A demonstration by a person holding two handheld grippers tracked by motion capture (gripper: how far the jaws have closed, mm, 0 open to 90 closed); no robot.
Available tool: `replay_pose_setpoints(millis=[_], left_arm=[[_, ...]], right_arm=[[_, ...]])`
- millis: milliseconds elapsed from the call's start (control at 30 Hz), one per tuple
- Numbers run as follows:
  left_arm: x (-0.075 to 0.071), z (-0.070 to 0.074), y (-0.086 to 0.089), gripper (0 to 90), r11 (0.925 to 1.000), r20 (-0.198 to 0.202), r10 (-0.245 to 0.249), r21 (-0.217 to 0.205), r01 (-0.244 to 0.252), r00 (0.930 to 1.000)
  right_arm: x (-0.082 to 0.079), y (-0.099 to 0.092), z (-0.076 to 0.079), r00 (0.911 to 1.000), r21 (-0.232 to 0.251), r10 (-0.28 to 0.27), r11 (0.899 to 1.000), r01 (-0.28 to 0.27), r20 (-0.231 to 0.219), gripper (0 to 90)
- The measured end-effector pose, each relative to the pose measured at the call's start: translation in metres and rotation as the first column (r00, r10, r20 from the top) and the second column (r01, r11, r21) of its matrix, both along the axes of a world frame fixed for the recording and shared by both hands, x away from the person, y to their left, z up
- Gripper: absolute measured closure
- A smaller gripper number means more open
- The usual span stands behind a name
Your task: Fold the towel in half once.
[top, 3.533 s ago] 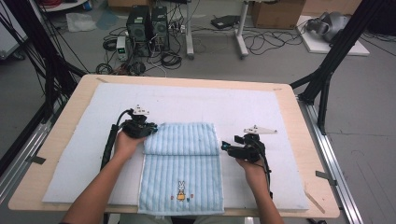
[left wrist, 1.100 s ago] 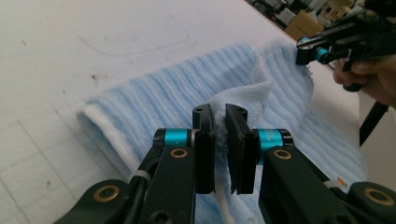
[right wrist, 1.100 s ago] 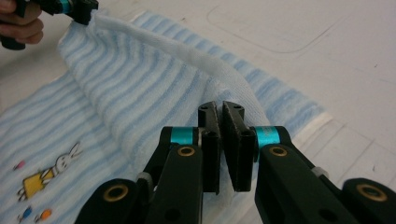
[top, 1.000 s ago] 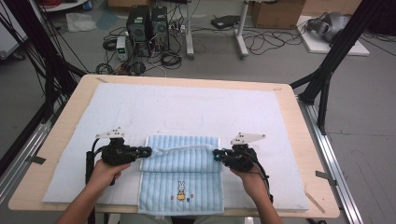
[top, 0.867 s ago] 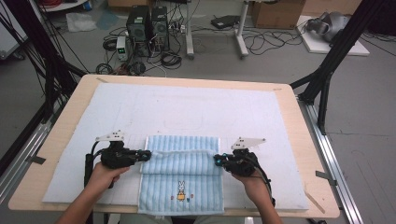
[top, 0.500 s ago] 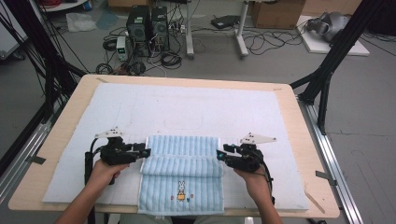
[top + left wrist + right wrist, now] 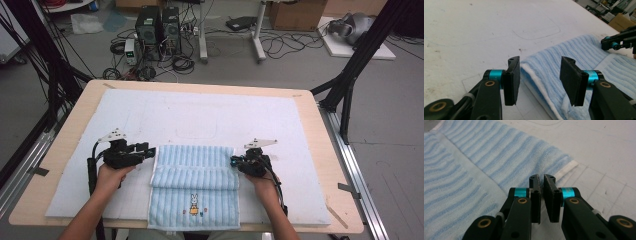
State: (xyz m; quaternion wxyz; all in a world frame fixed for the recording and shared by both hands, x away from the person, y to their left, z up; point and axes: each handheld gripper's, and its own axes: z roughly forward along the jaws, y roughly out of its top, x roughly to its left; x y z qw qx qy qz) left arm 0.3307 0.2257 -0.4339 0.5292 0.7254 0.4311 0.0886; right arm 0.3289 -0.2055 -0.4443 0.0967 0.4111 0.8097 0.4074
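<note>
Grey floor strewn with cables (image 7: 280,42) and two computer towers (image 7: 159,27) beyond a wooden worktop (image 7: 75,112), covered by a white mat (image 7: 210,117). Seen from the high view: light blue striped towel (image 7: 194,177) lying at the near middle of the mat, far part folded back over itself into a double layer, near part flat with a small rabbit motif (image 7: 193,204) and reaching the worktop's near edge. Left gripper (image 7: 145,150) held in the left hand (image 7: 107,177) just beside the towel's far left corner, fingers pointing toward it. Right gripper (image 7: 234,162) held in the right hand (image 7: 262,182) at the towel's right edge, tips touching or nearly touching the folded layer. From the left gripper view: black fingers (image 7: 512,80) spread wide apart, nothing between the pads, the folded towel corner with its white hem lying just ahead and under the gap, nearer the right-hand finger; the other gripper visible across the towel at upper right. From the right gripper view: fingers (image 7: 535,195) drawn nearly together with only a thin slit between them, no cloth visibly caught in that slit; towel spread ahead and to the left, its white-hemmed corner just beyond the tips, bare mat to the right.
</note>
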Motion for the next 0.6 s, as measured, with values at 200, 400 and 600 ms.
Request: replay_pose_setpoints(millis=[200,400,600], left_arm=[[0.000,-0.002,-0.002,52.6,0.9999,0.001,0.006,0.009,-0.006,1.0000],[0.001,-0.004,-0.006,57.5,0.9995,-0.003,0.003,0.030,-0.003,1.0000],[0.003,-0.007,-0.018,64.1,0.9970,-0.035,-0.032,0.069,0.034,0.9989]], right_arm=[[0.000,0.001,0.005,0.9961,0.014,-0.024,1.000,0.023,0.084,87.0],[0.004,0.002,0.000,0.9916,0.002,-0.092,0.996,0.092,0.091,82.7],[0.002,-0.001,0.004,0.9878,0.030,-0.120,0.993,0.117,0.099,68.6]])
